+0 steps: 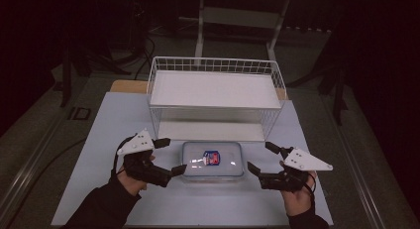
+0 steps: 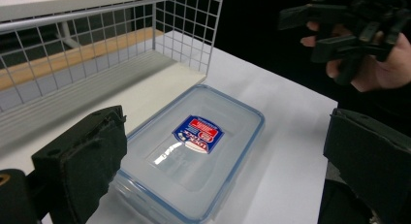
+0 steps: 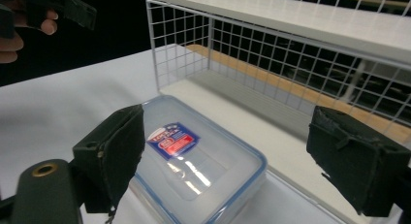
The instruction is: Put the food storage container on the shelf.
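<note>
A clear rectangular plastic container [image 1: 213, 159] with a blue-rimmed lid and a red-and-blue label lies on the white table [image 1: 99, 125], just near of the white wire shelf rack [image 1: 216, 90]. The left gripper [image 1: 171, 156] sits at its left end and the right gripper [image 1: 261, 158] near its right end. Both jaws are spread wide, gripping nothing.

A lab-like recording room: a white table [image 1: 124, 189] in darkness, cables [image 1: 143, 50] on the floor.
</note>
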